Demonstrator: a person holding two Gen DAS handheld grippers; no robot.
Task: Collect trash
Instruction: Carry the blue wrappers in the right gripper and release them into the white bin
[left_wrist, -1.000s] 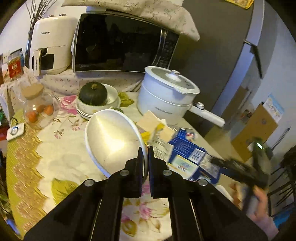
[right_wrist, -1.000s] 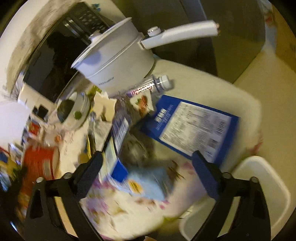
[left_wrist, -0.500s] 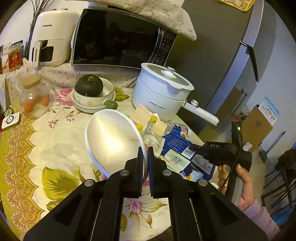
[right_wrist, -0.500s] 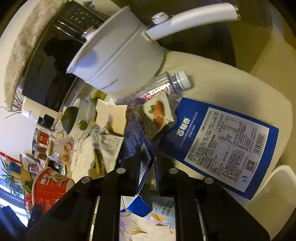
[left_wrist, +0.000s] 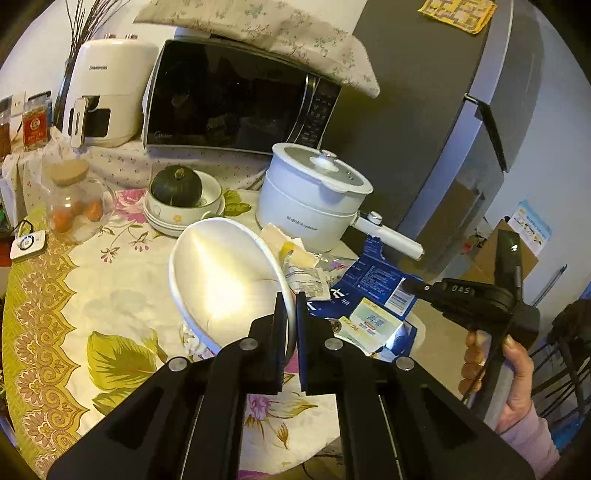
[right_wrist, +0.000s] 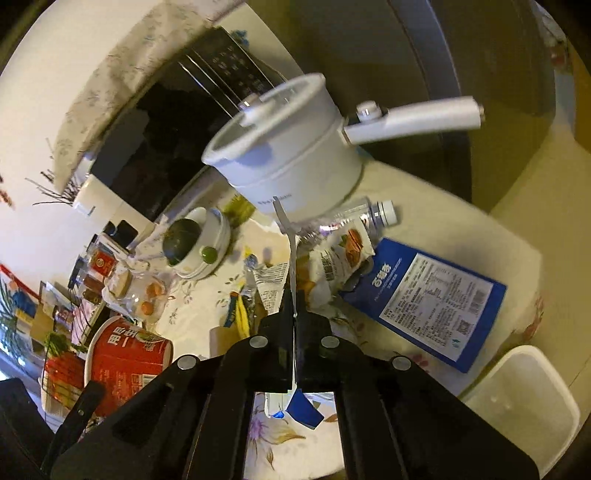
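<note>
My left gripper (left_wrist: 290, 321) is shut on the rim of a white paper bowl (left_wrist: 221, 280), tilted above the flowered tablecloth (left_wrist: 122, 280). Its red printed outside shows in the right wrist view (right_wrist: 125, 350). My right gripper (right_wrist: 294, 317) is shut on a flattened blue and white carton (right_wrist: 291, 258), seen edge-on, lifted off the table. It also shows in the left wrist view (left_wrist: 373, 321). On the table lie a blue packet (right_wrist: 436, 299), a snack wrapper (right_wrist: 343, 254), a crushed clear bottle (right_wrist: 354, 218) and a torn wrapper (right_wrist: 271, 280).
A white electric pot (left_wrist: 314, 199) with a long handle stands behind the trash. A bowl with a green squash (left_wrist: 177, 195), a glass jar (left_wrist: 72, 203), a microwave (left_wrist: 236, 99) and an air fryer (left_wrist: 107, 92) stand behind. A white chair (right_wrist: 524, 402) is at the table's right edge.
My right gripper shut on the blue and white carton and lifted it clear of the pile. My left gripper kept hold of the bowl and drew back a little.
</note>
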